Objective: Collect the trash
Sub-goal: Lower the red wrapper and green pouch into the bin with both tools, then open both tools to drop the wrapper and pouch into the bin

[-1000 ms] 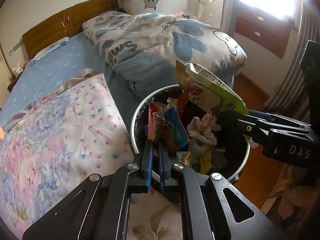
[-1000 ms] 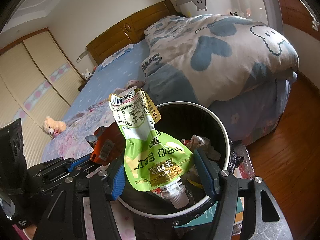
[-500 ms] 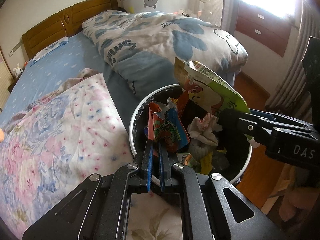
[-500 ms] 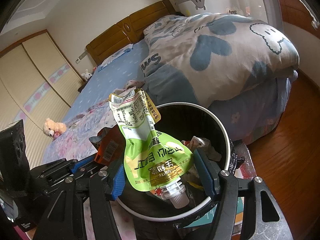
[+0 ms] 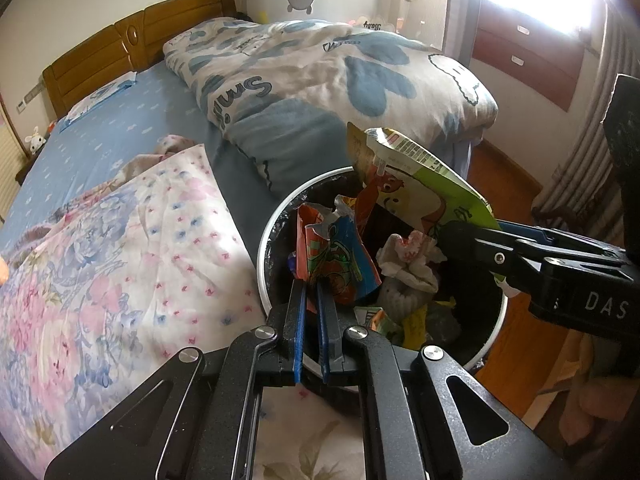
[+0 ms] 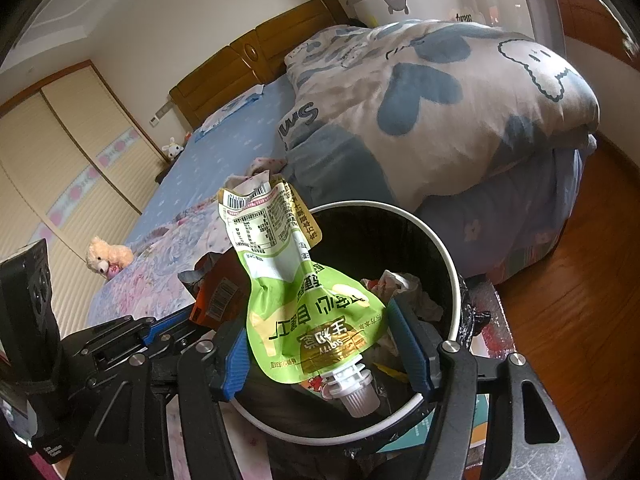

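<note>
Barely shifted since a second ago: left gripper [image 5: 311, 286] clamped on light, crinkly orange snack wrapper [image 5: 336, 256], right gripper [image 6: 320, 344] hugging limp, slippery green spout pouch [image 6: 304, 304] low-centre frame over the bin [image 6: 448, 256], best pinched mid-body.

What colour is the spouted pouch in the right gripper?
Mainly lime green pouch with a white spout; clearest in the right wrist view.
</note>
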Demonstrator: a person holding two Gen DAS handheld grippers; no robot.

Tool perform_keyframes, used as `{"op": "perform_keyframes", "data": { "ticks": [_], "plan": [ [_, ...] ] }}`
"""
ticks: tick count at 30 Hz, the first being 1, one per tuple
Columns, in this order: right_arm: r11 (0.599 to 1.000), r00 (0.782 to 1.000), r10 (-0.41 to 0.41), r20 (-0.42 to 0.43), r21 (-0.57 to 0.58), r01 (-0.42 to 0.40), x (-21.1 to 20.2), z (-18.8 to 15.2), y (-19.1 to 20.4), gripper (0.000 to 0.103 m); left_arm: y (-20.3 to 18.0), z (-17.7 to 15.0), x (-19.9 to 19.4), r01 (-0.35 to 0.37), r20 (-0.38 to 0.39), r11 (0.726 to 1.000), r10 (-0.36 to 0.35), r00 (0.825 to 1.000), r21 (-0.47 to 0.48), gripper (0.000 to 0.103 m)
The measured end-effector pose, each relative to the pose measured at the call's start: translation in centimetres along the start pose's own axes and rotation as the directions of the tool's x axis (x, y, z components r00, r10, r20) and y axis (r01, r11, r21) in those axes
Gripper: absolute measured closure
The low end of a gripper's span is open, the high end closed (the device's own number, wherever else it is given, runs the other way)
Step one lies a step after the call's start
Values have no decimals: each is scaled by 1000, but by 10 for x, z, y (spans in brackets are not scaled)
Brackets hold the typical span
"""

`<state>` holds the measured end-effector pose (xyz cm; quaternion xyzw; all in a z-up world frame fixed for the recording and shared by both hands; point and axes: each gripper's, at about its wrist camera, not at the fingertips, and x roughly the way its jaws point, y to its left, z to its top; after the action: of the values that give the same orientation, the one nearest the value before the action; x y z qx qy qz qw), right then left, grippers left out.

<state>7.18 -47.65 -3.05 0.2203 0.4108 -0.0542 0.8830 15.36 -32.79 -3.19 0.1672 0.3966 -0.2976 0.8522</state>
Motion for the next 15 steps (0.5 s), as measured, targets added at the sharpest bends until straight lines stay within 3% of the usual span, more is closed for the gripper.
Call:
{"op": "perform_keyframes", "data": {
  "ticks": [15],
  "plan": [
    [1000,1000,1,-10,12,-1,2,2,-3,36,0,0,3,5,-8,1000,-5,1000,2,93]
  ]
}}
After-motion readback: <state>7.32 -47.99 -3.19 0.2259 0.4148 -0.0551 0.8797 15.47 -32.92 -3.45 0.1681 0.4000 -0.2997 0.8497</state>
